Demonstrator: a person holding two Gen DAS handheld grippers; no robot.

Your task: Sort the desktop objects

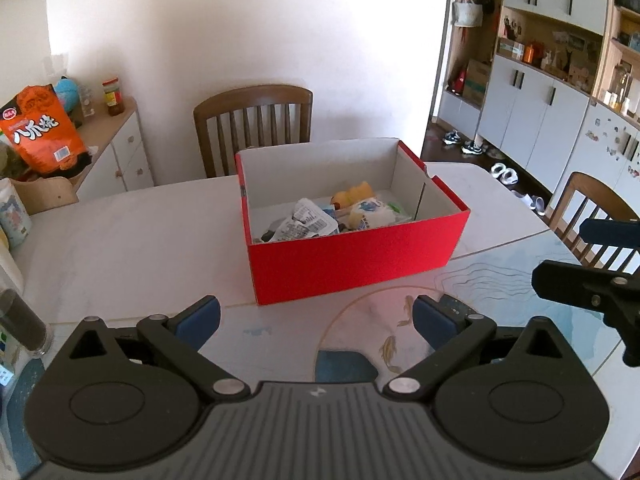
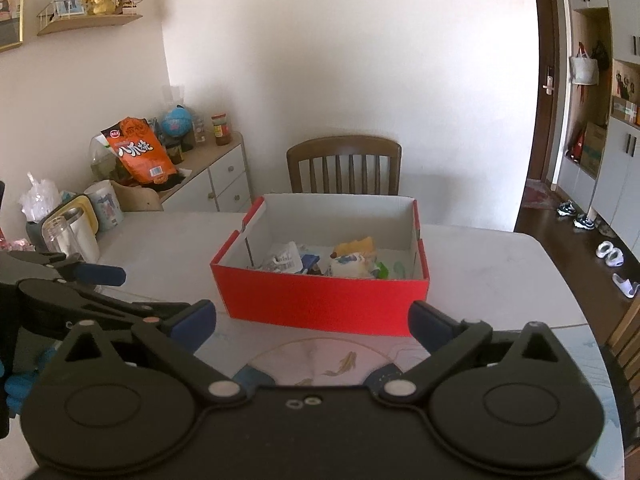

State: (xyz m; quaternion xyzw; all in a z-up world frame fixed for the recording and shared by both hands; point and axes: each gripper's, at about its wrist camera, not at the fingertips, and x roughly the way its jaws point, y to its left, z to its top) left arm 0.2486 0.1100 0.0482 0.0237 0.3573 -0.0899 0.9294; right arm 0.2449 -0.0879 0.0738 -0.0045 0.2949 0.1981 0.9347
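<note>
Both the left gripper and the right gripper hover with jaws spread wide and empty before the red box, which sits mid-table holding the gathered small items, suggesting sorting is nearly complete.

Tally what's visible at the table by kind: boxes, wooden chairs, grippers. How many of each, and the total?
Red boxes: 1, the red box holding small items
Wooden chairs: 2, the far chair and the side chair
Grippers: 2, the left gripper and the right gripper, both with fingers apart and holding nothing
Total: 5
</note>
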